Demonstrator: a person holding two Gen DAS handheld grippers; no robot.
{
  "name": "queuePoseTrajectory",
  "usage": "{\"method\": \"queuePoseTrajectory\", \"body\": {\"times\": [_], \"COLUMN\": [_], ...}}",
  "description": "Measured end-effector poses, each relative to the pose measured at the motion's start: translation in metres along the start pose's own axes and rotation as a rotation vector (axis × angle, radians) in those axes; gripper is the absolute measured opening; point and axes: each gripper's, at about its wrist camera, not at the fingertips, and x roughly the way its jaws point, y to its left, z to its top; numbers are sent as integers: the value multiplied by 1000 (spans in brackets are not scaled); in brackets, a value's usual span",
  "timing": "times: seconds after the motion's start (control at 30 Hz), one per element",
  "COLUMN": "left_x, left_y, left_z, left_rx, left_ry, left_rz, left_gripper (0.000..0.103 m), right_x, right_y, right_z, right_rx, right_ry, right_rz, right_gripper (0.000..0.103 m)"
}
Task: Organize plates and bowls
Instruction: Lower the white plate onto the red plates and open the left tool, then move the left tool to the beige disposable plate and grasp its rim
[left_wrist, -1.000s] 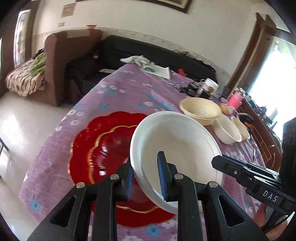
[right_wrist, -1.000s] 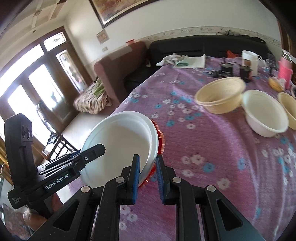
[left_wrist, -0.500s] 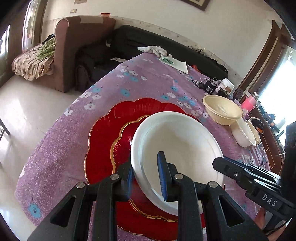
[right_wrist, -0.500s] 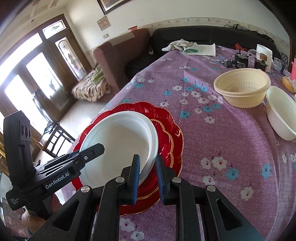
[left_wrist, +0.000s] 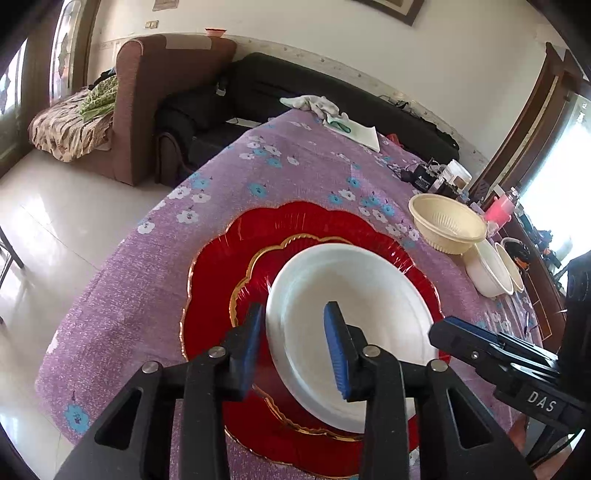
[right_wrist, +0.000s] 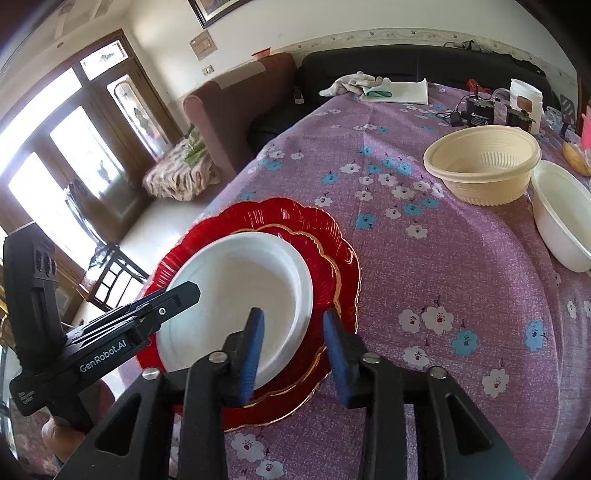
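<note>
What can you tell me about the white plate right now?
The white plate is round, plain and matte, with a shallow well and a raised rim. It lies flat, right way up, on the red scalloped plate, off-centre toward the grippers. The left gripper and right gripper straddle opposite edges; their jaws have just been opening, and the pads look clear of the rim.

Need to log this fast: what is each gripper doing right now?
Left gripper: open, jaws just opened, white plate rim between them, not pressed.
Right gripper: open, jaws just opened off the same plate, which sits on the red plate.
</note>
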Motion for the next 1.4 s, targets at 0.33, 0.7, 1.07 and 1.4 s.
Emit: {"method": "queuePoseTrajectory", "body": {"times": [0.33, 0.7, 1.07, 1.4], "left_x": [-31, -15, 57, 163], "left_y": [-31, -109, -173, -169], "left_z": [6, 6, 57, 88], "left_rx": [64, 152, -94, -428], "left_ry": [-51, 63, 225, 380], "left_rz": [-50, -172, -273, -288], "left_gripper": [33, 33, 32, 32], "right_x": [-56, -109, -120, -114], "right_y": [-31, -125, -192, -213], "right_z": [-3, -5, -25, -33], "right_rx": [54, 223, 312, 329], "right_ry": [-87, -204, -290, -313], "right_rz": [5, -117, -158, -82], "right_gripper": [37, 37, 37, 37]}}
